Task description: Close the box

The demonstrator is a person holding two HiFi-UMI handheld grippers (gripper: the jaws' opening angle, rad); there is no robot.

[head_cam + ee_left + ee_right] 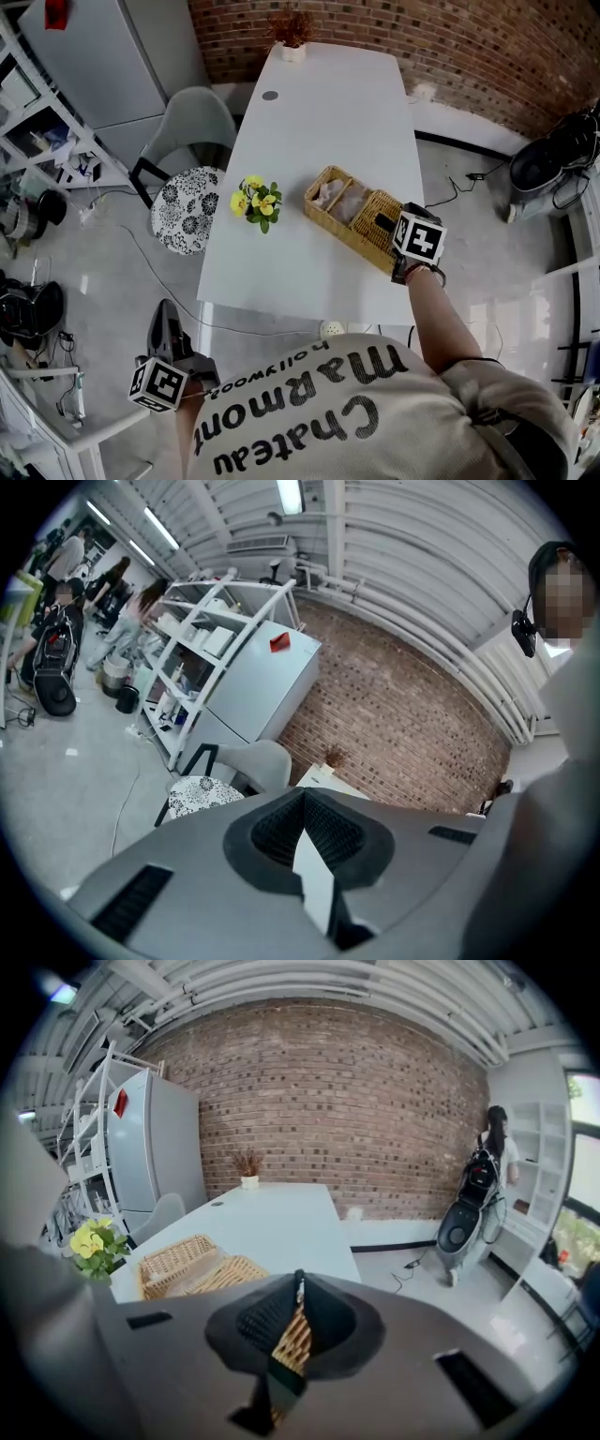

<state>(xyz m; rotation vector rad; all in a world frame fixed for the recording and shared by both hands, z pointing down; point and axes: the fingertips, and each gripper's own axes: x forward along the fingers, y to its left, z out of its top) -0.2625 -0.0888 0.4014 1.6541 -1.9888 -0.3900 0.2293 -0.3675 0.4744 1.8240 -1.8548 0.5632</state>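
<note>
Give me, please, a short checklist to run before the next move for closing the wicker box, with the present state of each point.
1. Rectangular woven wicker box stands fully on the long white table: ok.
2. Near half covered by its woven lid: ok.
3. Far half closed: not ok, it is open and pale contents show.
4. Right gripper at the box: ok. Wicker shows between its jaws; firm grip: cannot tell.
5. Left gripper empty: ok, held off the table.
6. Small yellow flower plant apart from the box: ok.
</note>
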